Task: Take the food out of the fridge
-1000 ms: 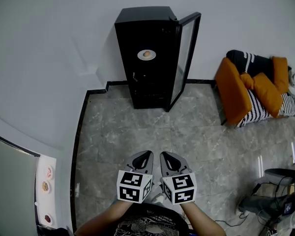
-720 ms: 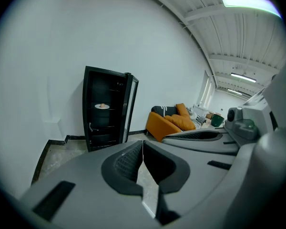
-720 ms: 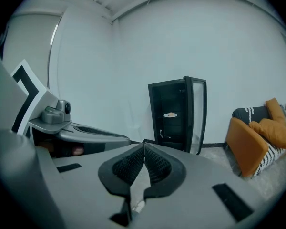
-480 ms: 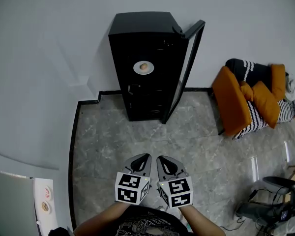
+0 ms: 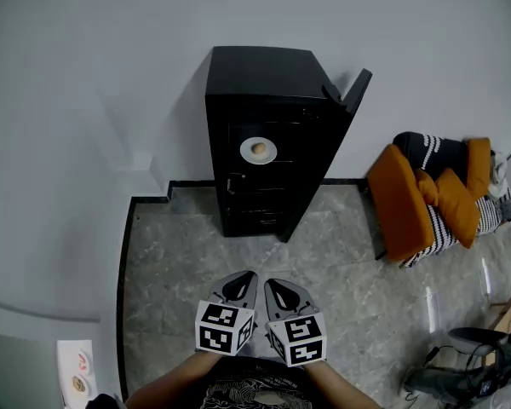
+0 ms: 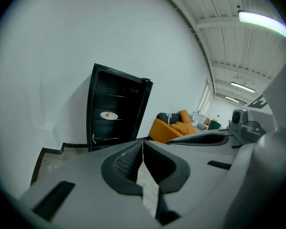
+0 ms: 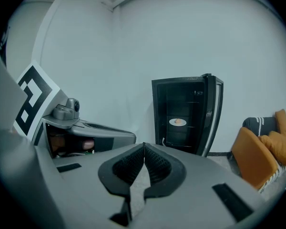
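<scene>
A black fridge (image 5: 260,143) stands against the white wall with its glass door (image 5: 334,143) swung open to the right. On a middle shelf sits a white plate with a small round brownish piece of food (image 5: 258,149), also visible in the left gripper view (image 6: 109,115) and the right gripper view (image 7: 178,122). Both grippers are held side by side over the floor, well short of the fridge. My left gripper (image 5: 248,274) is shut and holds nothing. My right gripper (image 5: 268,282) is shut and holds nothing as well.
An orange and striped heap of cushions (image 5: 434,196) lies on the floor right of the fridge. Cables and a stand base (image 5: 460,356) are at the lower right. A white surface with small plates (image 5: 77,373) shows at the lower left. Grey stone floor (image 5: 196,262) lies between me and the fridge.
The view has shifted and the fridge now faces me more squarely, with its door seen more edge-on. Both grippers stay shut, side by side, carried along with me.
</scene>
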`<state>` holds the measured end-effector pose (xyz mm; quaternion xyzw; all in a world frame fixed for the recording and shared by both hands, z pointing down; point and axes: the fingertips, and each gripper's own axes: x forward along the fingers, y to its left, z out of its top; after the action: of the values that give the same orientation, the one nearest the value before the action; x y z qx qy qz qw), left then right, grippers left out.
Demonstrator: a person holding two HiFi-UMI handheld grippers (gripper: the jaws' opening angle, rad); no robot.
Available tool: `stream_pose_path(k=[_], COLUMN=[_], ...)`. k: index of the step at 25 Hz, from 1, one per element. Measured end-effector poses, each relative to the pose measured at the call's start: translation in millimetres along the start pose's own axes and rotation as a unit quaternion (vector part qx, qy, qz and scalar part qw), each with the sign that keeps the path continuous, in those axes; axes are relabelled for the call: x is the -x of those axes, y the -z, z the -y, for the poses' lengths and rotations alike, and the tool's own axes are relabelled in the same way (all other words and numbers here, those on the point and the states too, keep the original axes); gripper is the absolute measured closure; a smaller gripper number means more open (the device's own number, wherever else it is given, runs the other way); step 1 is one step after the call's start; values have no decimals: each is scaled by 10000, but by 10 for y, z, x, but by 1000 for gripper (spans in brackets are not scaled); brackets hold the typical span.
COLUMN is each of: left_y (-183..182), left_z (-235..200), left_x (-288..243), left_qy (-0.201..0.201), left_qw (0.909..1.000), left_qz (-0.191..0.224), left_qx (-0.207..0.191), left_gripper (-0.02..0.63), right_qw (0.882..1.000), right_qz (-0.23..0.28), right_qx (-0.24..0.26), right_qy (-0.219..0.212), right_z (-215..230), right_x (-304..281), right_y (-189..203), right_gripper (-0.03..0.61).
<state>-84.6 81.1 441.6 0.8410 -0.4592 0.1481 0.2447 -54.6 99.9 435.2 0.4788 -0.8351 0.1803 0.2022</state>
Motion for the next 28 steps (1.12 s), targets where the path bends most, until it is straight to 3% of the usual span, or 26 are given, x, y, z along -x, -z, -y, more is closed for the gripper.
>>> stream_pose_path(k=[14,28], left_y=[-359,-1023], left_z=[-404,-471], left_x=[-511,-1669], left_qy=[-158,-582], left_qw=[9997,9965], left_qz=[93,313], left_qx=[186,508], left_gripper=[597,597], right_qw=[9999,9986], right_qz=[81,43], right_qx=[-16,243], right_qy=[-85,-462], right_z=[367,1441], right_x=[-628,-1255], right_y=[-355,-803], right_gripper=[557,557])
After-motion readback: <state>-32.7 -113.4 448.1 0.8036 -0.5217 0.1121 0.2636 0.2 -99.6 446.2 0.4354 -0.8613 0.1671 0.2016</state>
